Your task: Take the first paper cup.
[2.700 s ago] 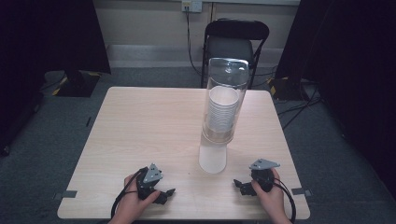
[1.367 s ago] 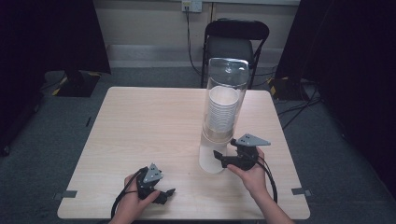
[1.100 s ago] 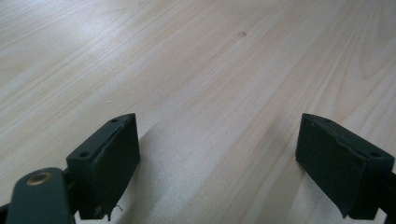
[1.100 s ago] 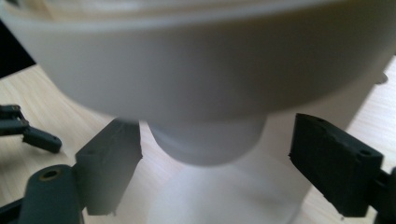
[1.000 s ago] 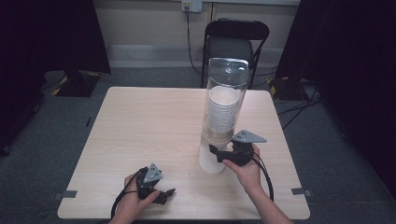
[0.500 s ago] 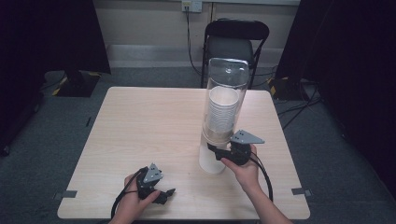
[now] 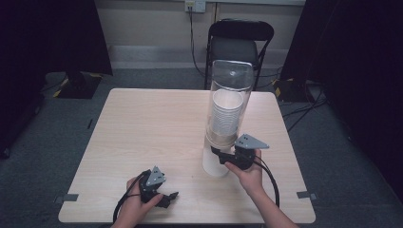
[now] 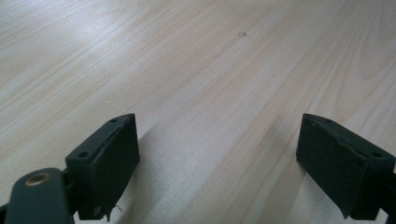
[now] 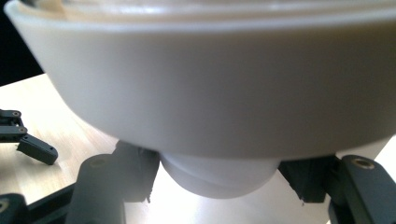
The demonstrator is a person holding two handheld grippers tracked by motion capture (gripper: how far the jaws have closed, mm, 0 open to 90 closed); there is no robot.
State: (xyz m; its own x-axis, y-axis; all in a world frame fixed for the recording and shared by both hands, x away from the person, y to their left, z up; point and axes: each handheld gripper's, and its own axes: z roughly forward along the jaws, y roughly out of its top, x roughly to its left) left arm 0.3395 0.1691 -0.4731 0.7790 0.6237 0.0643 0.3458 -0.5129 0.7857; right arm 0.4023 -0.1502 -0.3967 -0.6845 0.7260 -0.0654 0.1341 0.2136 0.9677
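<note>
1. Dim room, dark curtains; pale wooden desk (image 7: 142, 123) bearing an upright clear cup dispenser (image 7: 229, 102)
2. Right gripper (image 7: 217, 154) clenched on the lowest paper cup (image 9: 217, 177) protruding beneath the dispenser's collar, apparently to draw it downward
3. Left gripper (image 7: 172, 195) released, resting on the near desk edge, keeping clear

Pale wood grain, clear plastic, matt black jaws

The table (image 7: 142, 123) is light wood-look laminate with a smooth, faintly shiny finish. The dispenser tube (image 7: 231, 80) is clear glossy plastic over white paper cups (image 7: 227, 114); its base collar (image 9: 201, 93) looks smooth, satin white plastic. The left gripper (image 8: 219, 163) has matt black pads (image 8: 109, 158).
</note>
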